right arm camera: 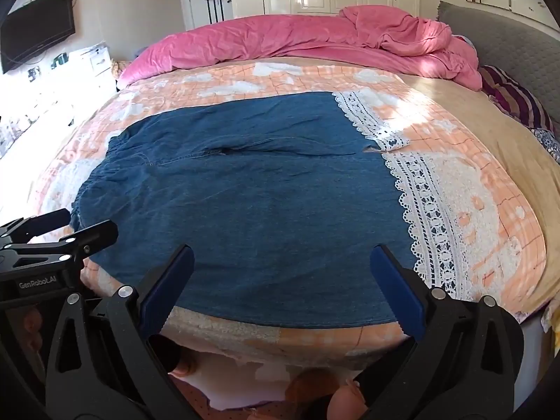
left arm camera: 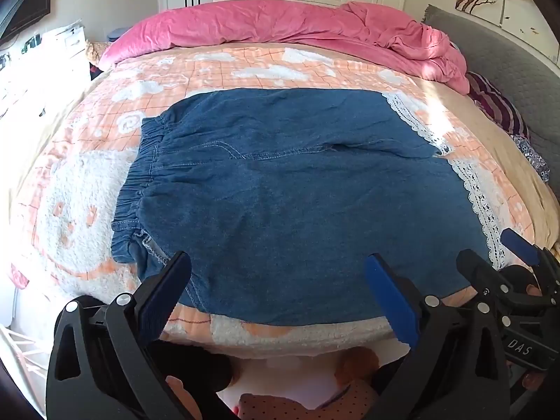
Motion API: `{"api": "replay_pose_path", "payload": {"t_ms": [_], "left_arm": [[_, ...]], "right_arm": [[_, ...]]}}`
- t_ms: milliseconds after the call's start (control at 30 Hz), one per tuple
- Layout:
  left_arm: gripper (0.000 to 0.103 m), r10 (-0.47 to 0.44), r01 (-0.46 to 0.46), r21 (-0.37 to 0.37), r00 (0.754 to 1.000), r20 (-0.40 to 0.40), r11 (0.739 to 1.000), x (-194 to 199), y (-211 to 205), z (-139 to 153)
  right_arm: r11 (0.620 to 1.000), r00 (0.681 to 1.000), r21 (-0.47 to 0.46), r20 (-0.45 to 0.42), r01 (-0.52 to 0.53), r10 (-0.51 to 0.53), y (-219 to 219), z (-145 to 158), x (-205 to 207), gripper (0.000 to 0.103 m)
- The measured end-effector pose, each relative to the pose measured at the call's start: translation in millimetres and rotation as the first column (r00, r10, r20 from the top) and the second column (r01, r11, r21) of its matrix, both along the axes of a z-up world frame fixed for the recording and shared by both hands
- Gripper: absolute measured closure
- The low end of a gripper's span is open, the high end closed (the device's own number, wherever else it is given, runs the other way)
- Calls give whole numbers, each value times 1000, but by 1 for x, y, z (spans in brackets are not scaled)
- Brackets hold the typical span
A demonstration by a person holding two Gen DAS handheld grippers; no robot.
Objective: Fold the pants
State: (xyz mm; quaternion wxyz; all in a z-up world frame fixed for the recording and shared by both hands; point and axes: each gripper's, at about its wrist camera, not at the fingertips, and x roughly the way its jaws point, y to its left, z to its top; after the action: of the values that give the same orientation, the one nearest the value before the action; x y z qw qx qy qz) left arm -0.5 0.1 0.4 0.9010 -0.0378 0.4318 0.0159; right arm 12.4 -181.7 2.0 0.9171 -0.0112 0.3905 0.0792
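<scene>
Blue denim pants (left arm camera: 297, 189) lie flat on the bed, elastic waistband (left arm camera: 140, 175) to the left, white lace hems (left arm camera: 483, 203) to the right. They also show in the right wrist view (right arm camera: 245, 203) with the lace hems (right arm camera: 430, 210) at right. My left gripper (left arm camera: 280, 273) is open and empty, just above the pants' near edge toward the waistband side. My right gripper (right arm camera: 280, 262) is open and empty above the near edge toward the hems. The right gripper shows in the left view (left arm camera: 493, 255), and the left gripper in the right view (right arm camera: 87, 224).
An orange and white blanket (left arm camera: 87, 210) covers the bed. A pink duvet (left arm camera: 280, 24) is bunched along the far side. A grey headboard (right arm camera: 518, 45) and striped pillow (right arm camera: 514, 98) are at right. A TV (right arm camera: 38, 28) and dresser are at left.
</scene>
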Motion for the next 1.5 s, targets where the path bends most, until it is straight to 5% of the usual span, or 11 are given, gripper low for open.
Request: {"api": "replay_pose_path", "payload": {"t_ms": [1500], "left_arm": [[4,7,-7,30,1000,-7,1000,-1,3,-3]], "right_arm": [[1000,1000,-23,2,-5,5,8,-1,0,8]]}}
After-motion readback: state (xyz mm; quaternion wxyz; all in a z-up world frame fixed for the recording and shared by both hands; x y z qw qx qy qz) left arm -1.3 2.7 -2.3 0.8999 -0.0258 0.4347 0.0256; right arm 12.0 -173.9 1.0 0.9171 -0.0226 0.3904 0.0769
